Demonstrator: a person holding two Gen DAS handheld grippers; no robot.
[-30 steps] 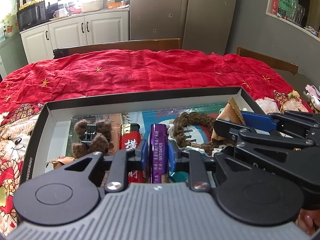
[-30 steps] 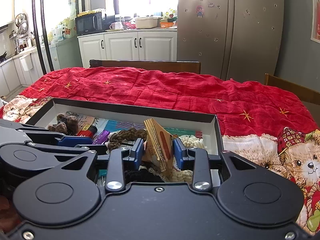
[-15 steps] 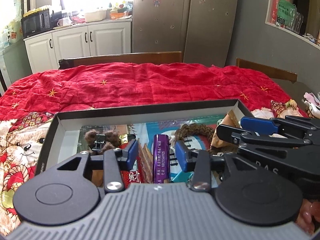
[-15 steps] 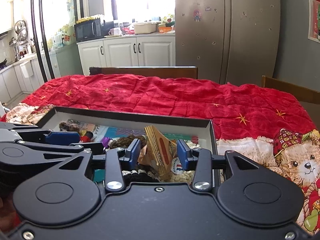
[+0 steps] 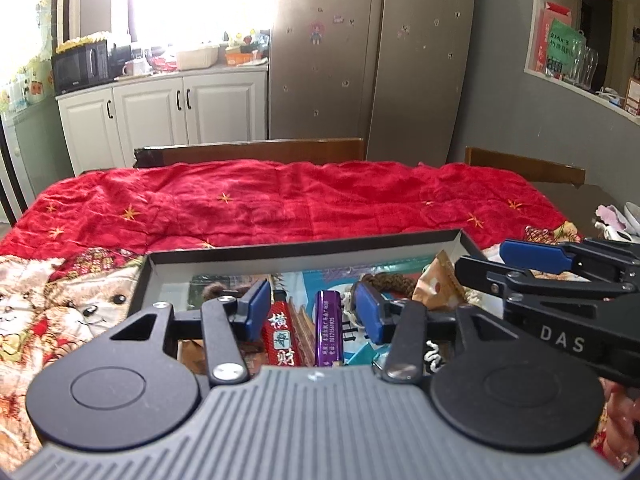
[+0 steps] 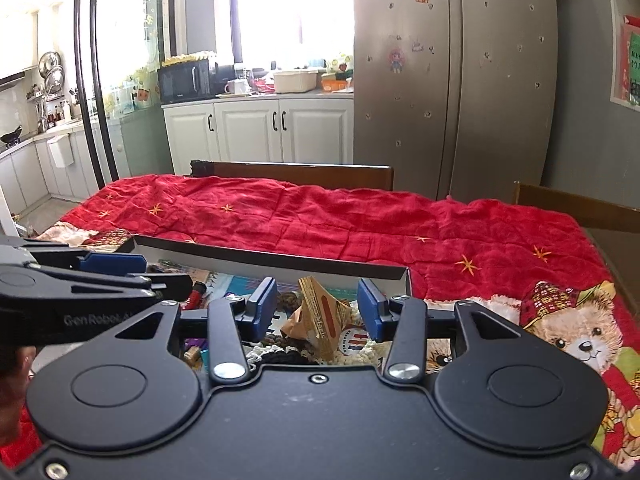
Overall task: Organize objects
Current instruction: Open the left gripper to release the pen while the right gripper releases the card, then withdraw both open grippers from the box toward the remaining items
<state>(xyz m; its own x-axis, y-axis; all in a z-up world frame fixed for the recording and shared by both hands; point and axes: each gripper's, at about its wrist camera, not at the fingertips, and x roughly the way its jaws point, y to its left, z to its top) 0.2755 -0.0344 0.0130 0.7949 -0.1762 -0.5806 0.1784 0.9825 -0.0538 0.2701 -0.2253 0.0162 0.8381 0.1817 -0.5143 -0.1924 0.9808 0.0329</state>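
Left wrist view: the left hand-held gripper [image 5: 314,312] is standing with jaws apart, having just been opening; the purple lighter [image 5: 329,327] that it was clamping a second ago is now lying loose between the blue pads, touching neither, down in the black box [image 5: 304,249] beside the red lighter [image 5: 282,338]. Right wrist view: the right hand-held gripper [image 6: 316,309] is likewise parting, jaws having just been opening, and the brown paper packet [image 6: 323,316] it was squeezing is sitting free between the pads, leaning among the white and dark knitted bits in the box's right end. Both views are showing the box lower and smaller than before, so both grippers are pulling up and away. Judgement: both items are now released into the box on the red-covered surface [image 6: 320,216]; this placing step looks done, next pickup pending.
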